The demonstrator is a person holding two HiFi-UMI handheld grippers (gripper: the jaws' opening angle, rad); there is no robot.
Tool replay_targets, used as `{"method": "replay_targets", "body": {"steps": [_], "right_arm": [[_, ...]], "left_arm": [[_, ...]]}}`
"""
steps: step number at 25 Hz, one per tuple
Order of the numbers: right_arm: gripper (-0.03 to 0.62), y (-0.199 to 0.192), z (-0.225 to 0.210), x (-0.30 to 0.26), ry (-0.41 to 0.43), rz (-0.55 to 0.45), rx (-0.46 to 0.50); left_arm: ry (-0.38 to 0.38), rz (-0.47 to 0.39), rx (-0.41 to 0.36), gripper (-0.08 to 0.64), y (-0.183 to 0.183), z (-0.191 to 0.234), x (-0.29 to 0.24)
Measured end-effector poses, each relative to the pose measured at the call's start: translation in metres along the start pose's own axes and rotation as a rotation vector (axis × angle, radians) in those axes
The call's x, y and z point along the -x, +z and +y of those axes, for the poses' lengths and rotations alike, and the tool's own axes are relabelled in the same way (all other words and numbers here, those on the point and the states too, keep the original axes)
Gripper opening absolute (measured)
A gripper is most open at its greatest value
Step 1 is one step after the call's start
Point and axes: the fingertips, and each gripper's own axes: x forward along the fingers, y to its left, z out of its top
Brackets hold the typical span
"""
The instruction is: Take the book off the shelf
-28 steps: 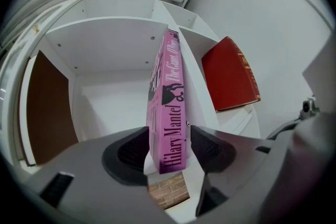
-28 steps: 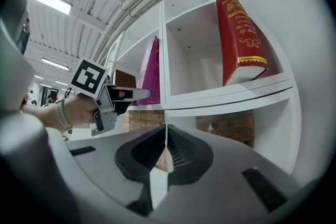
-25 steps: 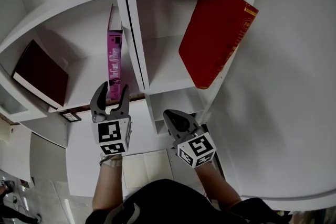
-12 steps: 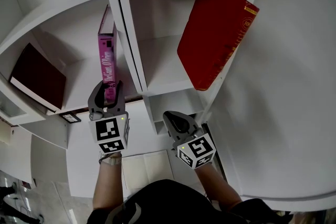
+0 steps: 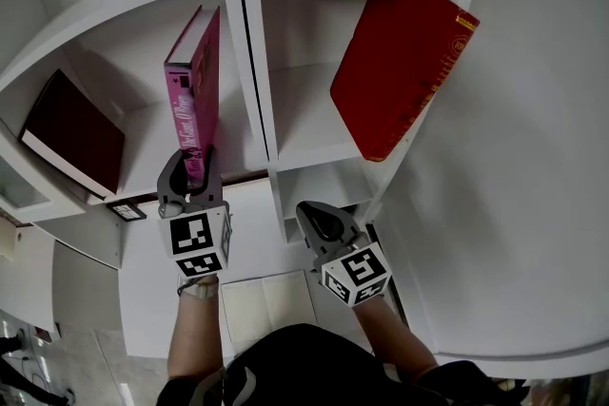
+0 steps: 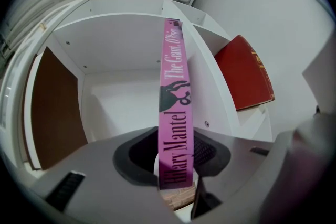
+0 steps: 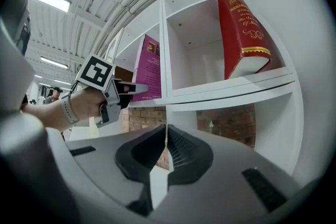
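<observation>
The left gripper was clenched on the lower spine of the pink book, while the right gripper hung beside it, jaws pressed together on nothing (plainly the farther one). The book stood at the shelf's front edge, just left of the divider. Its long axis was upright, with the spine facing out and the pages toward the back.

There's the pink paperback, upright, spine out, at the white shelf's front edge, left of the divider.
</observation>
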Motion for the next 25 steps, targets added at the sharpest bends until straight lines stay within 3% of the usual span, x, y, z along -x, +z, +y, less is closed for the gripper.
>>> {"method": "replay_targets", "body": {"steps": [14,25], "right_arm": [[0.023,0.001,0.048,-0.009,-0.011,0.015,0.022],[0.023,0.002,0.113,-0.039,0.056,0.011,0.035]], "left_arm": [[-0.055,-0.037,0.082,0.143,-0.004,0.040,0.035],[-0.077,-0.095,0.108,0.141,-0.001,0.086,0.084]]}}
